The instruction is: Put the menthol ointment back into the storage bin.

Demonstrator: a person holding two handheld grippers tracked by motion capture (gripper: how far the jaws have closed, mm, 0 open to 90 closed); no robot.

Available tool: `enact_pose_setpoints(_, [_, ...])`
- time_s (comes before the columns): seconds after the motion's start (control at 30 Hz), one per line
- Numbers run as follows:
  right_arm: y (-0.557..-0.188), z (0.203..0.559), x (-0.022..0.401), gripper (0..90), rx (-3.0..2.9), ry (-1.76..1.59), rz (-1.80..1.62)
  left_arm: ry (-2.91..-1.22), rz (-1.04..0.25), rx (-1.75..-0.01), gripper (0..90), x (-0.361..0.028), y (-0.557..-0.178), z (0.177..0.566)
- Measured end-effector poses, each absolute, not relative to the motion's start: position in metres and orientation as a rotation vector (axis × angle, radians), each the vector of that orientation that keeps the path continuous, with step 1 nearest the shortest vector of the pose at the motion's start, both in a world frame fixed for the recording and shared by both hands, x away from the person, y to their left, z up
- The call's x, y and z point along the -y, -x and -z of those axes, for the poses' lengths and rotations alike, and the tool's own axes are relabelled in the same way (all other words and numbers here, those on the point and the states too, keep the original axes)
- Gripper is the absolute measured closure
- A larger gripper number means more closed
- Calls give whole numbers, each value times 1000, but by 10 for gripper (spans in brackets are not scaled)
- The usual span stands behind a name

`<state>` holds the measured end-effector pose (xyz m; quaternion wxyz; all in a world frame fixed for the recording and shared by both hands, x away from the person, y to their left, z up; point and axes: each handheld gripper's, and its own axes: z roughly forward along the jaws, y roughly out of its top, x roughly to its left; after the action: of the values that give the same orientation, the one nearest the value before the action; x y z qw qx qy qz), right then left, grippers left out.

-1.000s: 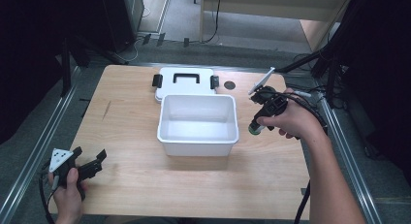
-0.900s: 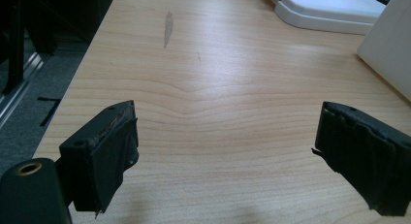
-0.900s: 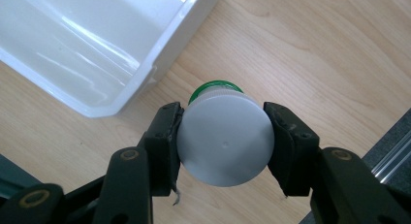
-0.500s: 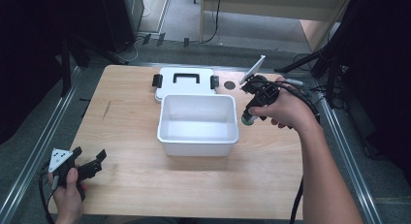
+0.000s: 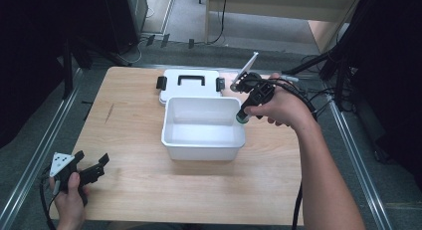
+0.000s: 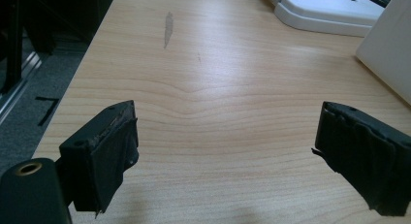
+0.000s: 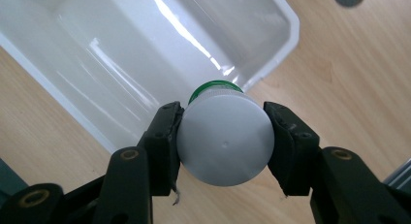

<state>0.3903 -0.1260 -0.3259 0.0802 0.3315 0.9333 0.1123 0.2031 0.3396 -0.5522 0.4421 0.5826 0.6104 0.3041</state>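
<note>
The right claw (image 7: 223, 136) is clenched on a small white jar (image 7: 225, 140) with a green band under its cap, the pads pressing on either side of the cap so that the jar hangs below the claw, cap toward the camera. In the high view that claw (image 5: 247, 108) holds the jar (image 5: 242, 118) just at the right-hand rim of the open white bin (image 5: 203, 146), which sits in the middle of the worktop (image 5: 149, 185) with its handled lid (image 5: 189, 81) lying flat behind it. The step in hand looks like carrying the jar over to drop it into the bin. The next move calls for bringing it clear of the rim and over the bin's floor, lowering it, and only then loosening the grip. The left claw (image 6: 223, 156) rests released near the worktop's near left corner, nothing between its pads.
</note>
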Motion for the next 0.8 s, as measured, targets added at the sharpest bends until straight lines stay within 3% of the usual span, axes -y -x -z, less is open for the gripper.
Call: enact_pose_setpoints(0.8, [-396, 369, 91, 518, -2922, -560, -227, -1442, -752, -1514, 87, -340, -203, 552])
